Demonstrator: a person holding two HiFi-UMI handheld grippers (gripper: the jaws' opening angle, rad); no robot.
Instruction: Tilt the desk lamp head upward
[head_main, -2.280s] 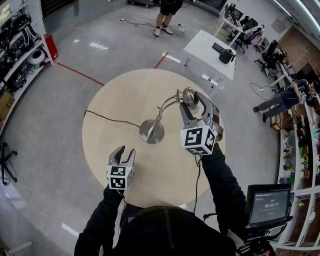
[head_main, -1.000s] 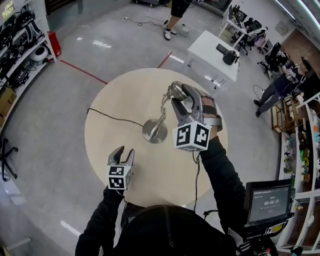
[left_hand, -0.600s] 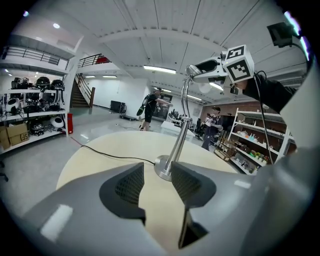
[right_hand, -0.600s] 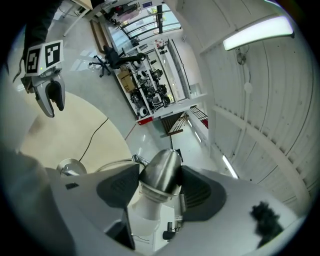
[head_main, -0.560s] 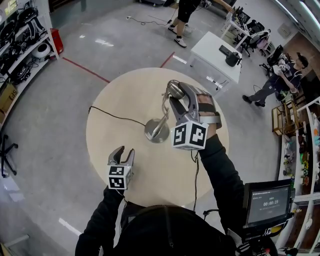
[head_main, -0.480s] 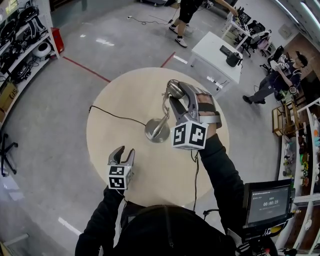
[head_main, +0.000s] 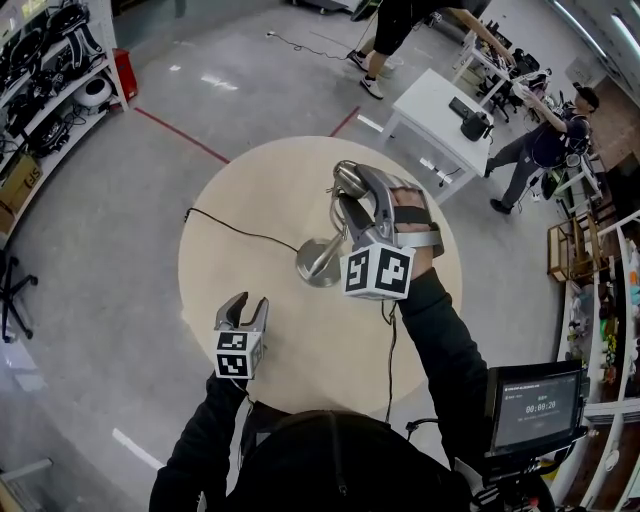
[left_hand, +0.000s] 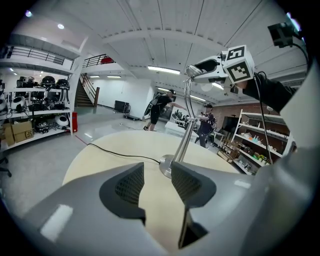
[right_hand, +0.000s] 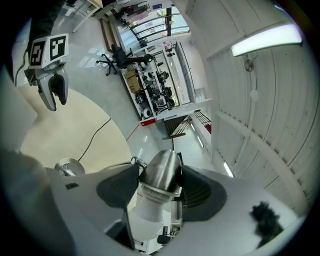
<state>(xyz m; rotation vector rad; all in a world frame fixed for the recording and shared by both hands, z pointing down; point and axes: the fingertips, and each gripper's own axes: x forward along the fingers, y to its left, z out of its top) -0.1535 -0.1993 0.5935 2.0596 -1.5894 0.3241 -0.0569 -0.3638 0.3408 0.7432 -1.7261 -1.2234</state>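
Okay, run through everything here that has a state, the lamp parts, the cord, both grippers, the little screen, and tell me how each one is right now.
right gripper: shut on the lamp head.
lamp head: clamped, white bulb fitted.
lamp base: standing flat on the table.
cord: lying loose across the table to its edge.
left gripper: open, empty, above the table.
screen: lit.

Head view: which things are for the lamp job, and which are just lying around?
For the job: lamp head; right gripper, closed on it; lamp base.
Just around: left gripper, open and empty; black cord; white desk; small screen.
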